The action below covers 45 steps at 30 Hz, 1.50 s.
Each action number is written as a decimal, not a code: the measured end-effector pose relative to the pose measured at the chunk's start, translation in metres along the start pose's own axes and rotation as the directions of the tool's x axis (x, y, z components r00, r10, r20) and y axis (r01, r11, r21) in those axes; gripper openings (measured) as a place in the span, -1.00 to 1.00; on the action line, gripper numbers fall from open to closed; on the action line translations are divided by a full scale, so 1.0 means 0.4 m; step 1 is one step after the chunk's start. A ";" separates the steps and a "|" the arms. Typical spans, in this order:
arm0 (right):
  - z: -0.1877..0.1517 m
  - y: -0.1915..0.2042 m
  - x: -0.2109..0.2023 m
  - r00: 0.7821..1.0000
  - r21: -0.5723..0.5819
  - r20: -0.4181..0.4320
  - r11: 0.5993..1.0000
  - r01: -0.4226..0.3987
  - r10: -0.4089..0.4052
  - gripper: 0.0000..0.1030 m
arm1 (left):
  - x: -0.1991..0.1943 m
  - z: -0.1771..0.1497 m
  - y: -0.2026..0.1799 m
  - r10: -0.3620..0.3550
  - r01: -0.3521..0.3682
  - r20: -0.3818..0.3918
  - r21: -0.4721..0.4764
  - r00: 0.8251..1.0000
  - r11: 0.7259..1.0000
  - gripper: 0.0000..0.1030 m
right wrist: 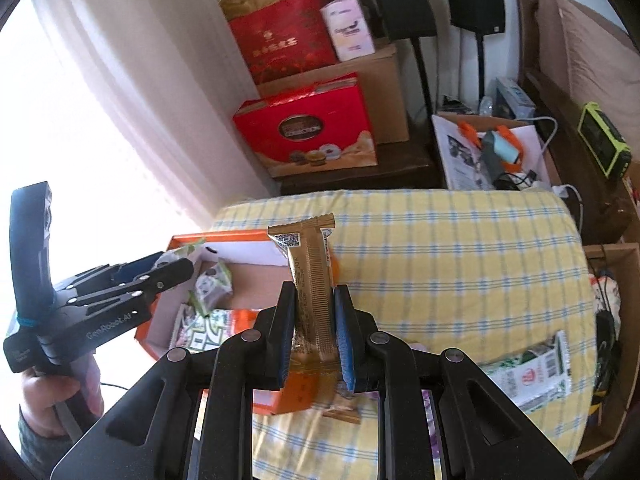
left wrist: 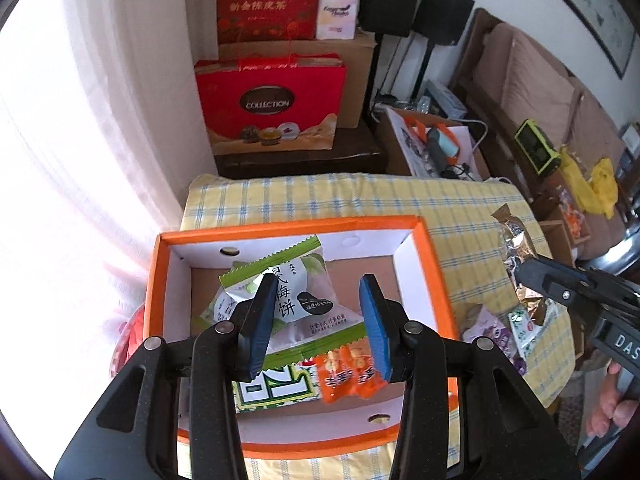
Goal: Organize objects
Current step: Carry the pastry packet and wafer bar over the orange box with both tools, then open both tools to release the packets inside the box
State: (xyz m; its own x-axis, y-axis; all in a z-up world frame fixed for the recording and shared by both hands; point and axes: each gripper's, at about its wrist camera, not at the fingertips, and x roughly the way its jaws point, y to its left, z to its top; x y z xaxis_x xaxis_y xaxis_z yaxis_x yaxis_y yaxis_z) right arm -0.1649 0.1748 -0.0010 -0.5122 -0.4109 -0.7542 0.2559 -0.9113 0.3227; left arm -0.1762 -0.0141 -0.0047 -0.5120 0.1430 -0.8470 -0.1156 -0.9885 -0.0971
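Carrying a gold snack bar (right wrist: 310, 276) clamped upright in the right tool (right wrist: 310, 334) — the orange box (left wrist: 434, 256) lies just ahead-left. The left tool (left wrist: 320, 324) hovers part-open, empty, over the box's packets. Next, likely: release inside.

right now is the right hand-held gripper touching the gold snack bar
Touching. The right wrist view shows the right hand-held gripper with both blue pads pressed on the gold snack bar, held upright.

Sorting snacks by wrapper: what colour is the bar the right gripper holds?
Gold-brown snack bar; clearest in the right wrist view.
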 end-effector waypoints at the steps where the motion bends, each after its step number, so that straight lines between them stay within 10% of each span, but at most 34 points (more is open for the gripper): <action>1: -0.001 0.009 0.010 1.000 -0.001 -0.007 1.000 -0.006 0.006 -0.64 | 0.007 -0.004 0.006 0.000 0.000 -0.004 -0.005 1.000 1.000 -0.24; 39: -0.026 0.109 0.201 0.995 -0.051 -0.077 0.997 0.058 -0.061 -0.63 | 0.128 -0.018 0.070 0.012 -0.015 -0.053 -0.056 0.999 0.998 -0.23; 45: -0.019 0.093 0.193 0.995 -0.031 -0.051 0.996 0.085 -0.087 -0.34 | 0.132 -0.010 0.082 -0.019 0.014 -0.047 -0.096 0.999 0.995 0.01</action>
State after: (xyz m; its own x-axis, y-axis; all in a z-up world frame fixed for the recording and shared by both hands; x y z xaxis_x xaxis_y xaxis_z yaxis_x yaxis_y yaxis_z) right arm -0.1888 0.1095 -0.0514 -0.4896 -0.3282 -0.8078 0.2362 -0.9417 0.2395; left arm -0.2035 -0.0393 -0.0546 -0.4692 0.1589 -0.8687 -0.0401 -0.9865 -0.1588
